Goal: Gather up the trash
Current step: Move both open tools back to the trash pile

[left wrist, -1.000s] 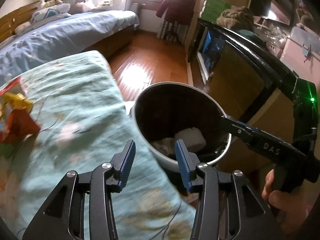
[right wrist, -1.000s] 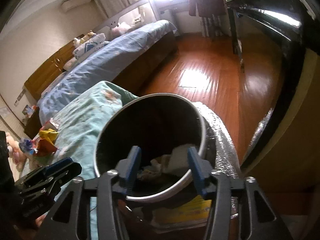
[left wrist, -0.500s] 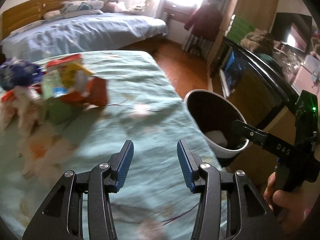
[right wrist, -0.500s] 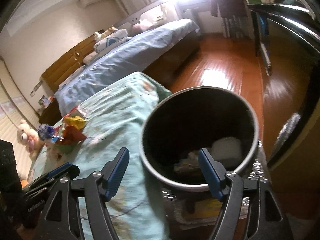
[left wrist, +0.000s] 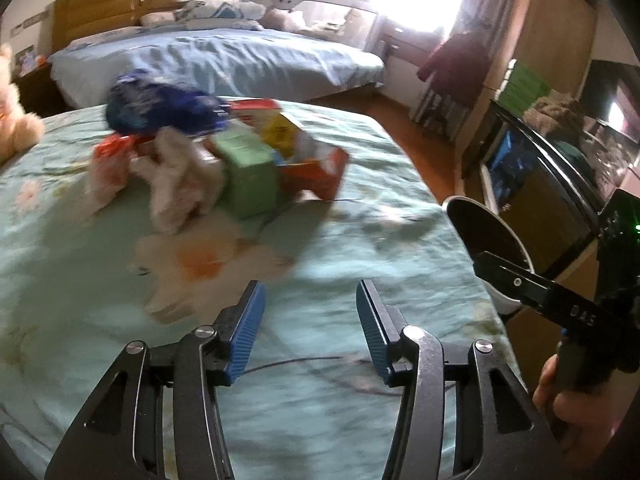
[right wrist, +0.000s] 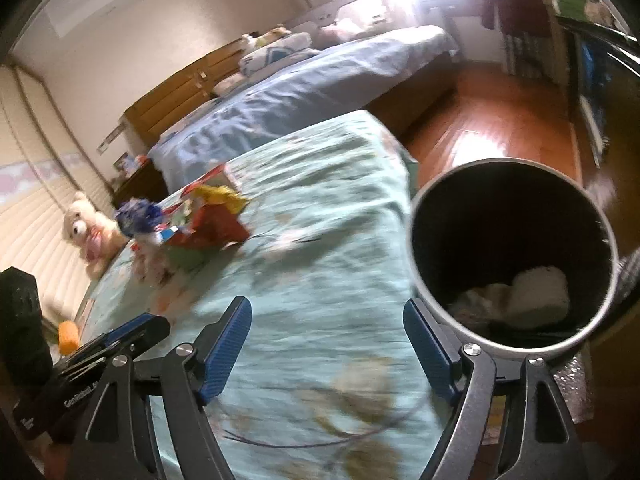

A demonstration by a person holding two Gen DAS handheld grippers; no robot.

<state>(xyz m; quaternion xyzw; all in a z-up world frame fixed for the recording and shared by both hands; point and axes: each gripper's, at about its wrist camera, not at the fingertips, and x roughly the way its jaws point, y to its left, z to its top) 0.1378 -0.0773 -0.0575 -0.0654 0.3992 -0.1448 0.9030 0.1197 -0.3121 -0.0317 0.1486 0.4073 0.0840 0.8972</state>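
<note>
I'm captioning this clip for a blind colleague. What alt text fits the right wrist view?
The right gripper, empty and with jaws opening, hovers over a teal floral bedspread. A round trash bin with white crumpled waste sits to its right, and a pile of colourful wrappers lies farther back.

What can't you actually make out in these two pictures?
- Trash pile, left wrist view: motion blur hides the labels and the count of pieces.
- Bin, left wrist view: right gripper and the frame edge cover most of it.
- Bin's contents, right wrist view: pale lumps; dark shadow hides the rest.
</note>
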